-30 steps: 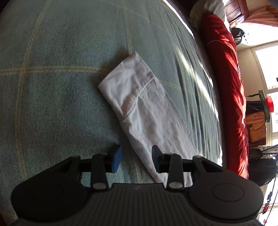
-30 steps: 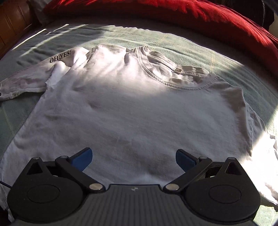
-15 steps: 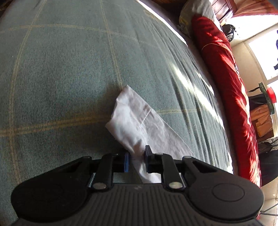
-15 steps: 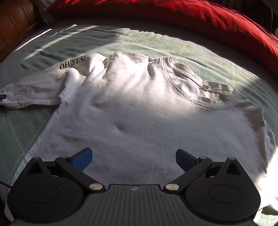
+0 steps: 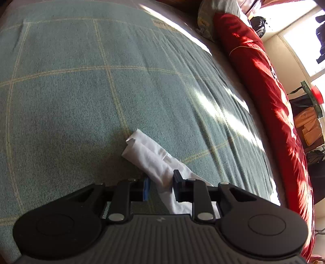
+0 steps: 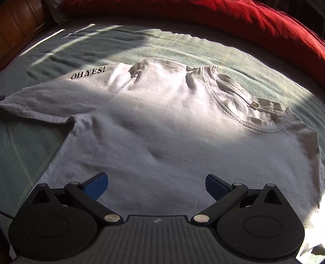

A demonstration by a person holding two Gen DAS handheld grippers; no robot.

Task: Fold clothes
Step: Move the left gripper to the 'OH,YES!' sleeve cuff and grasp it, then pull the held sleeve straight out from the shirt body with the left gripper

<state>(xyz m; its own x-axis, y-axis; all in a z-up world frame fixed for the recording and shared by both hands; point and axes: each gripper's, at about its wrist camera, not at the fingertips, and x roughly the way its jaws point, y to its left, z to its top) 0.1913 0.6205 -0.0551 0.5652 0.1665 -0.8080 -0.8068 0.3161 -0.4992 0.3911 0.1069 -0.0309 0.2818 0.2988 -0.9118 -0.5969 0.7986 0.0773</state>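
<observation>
On the green checked bed (image 6: 142,40) lies a white T-shirt (image 6: 162,132), flat, collar toward the red pillow (image 6: 223,18). Left tool (image 5: 160,186) is opening around its bunched sleeve (image 5: 146,156); right tool (image 6: 156,185) spread wide, empty.

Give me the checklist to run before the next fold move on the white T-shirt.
1. Left gripper grip on the sleeve of the white crew-neck T-shirt: not ok. The jaws are opening, with the sleeve between them, and the blue pad looks clear of the cloth.
2. Sleeve lying flat: not ok. It is bunched and rolled at the cuff.
3. Right gripper free: ok. It is open wide above the shirt body and holds nothing.
4. Shirt body spread on the green checked woven bedspread: ok, slight wrinkles only.
5. Other sleeve's lie: cannot tell, as sun glare washes it out.
</observation>
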